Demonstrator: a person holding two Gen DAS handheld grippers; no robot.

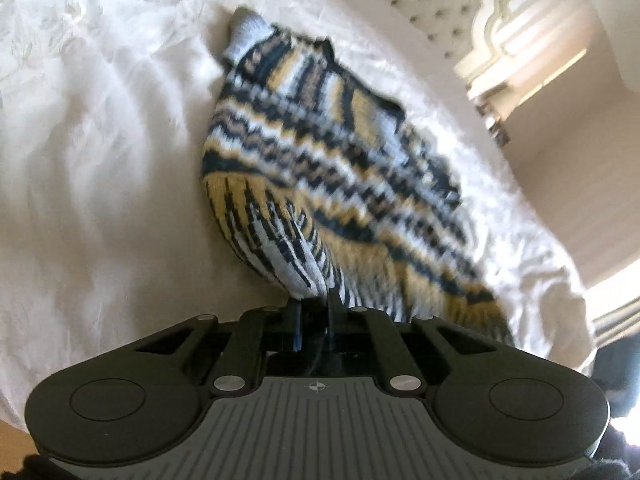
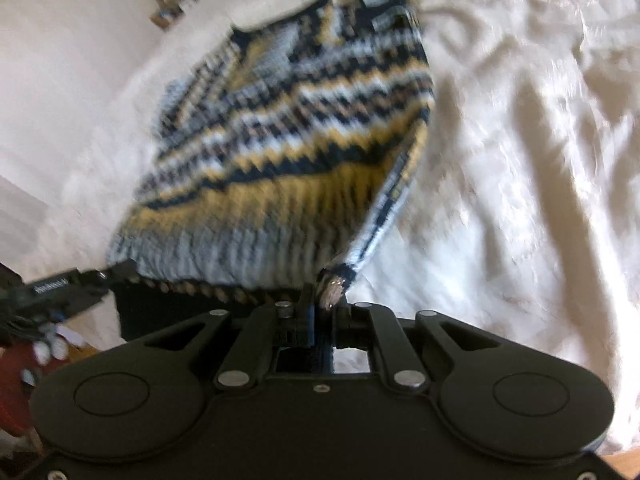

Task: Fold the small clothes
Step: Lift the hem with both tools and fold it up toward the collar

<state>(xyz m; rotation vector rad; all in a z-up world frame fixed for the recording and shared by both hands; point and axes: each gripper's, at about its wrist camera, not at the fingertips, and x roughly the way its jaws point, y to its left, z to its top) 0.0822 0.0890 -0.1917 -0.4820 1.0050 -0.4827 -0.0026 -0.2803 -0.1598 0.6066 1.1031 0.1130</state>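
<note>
Both tools, left tool [image 1: 314,300] and right tool [image 2: 326,300], clenched on sweater [image 1: 320,152] hem corners; garment extending ahead across bed [image 1: 100,160].

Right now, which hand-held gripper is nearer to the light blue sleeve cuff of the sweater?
Left. The left hand-held gripper pinches the hem below the sleeve cuff; the right hand-held gripper holds the sweater's opposite corner.

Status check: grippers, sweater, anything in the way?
Left gripper shut on sweater hem corner. Right gripper shut on the other corner. Sweater's near edge lifted, rest on the white bedspread. Nothing in the way.
</note>
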